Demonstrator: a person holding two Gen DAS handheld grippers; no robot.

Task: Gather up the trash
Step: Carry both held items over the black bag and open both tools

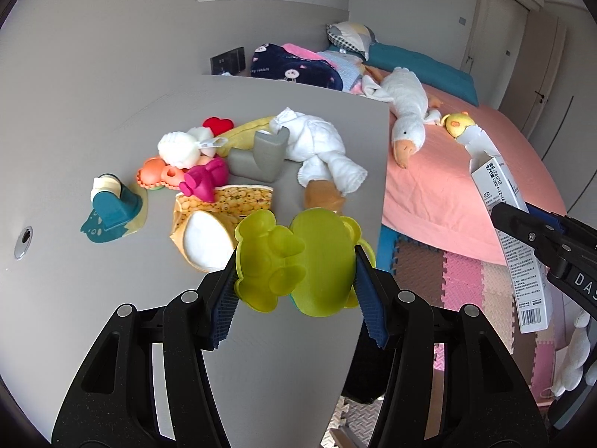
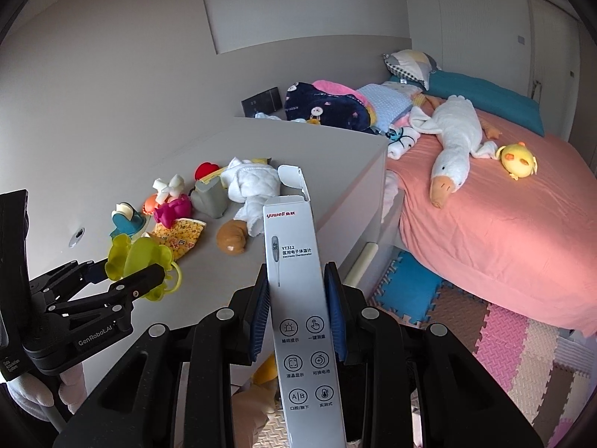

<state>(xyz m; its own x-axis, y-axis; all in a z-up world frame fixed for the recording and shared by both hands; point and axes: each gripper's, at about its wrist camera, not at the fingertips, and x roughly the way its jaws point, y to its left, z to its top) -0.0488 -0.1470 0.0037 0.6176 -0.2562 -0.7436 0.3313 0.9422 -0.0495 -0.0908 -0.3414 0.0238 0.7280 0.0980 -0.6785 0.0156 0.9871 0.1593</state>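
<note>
The left gripper (image 1: 296, 267) is clamping a green toy (image 1: 298, 257) above the desk (image 1: 93, 119); the right gripper (image 2: 297, 311) is clamping a thermometer box (image 2: 298, 298).

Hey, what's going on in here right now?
A person is clearing up with two handheld grippers. The left gripper is clamped on a yellow-green plastic toy above the grey table, where toys and cloths lie piled. The right gripper holds an opened white thermometer box upright beside the table.

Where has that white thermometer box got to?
The thermometer box is clamped upright in the right gripper, top flap open, held beside the table's edge in front of the pink bed.
</note>
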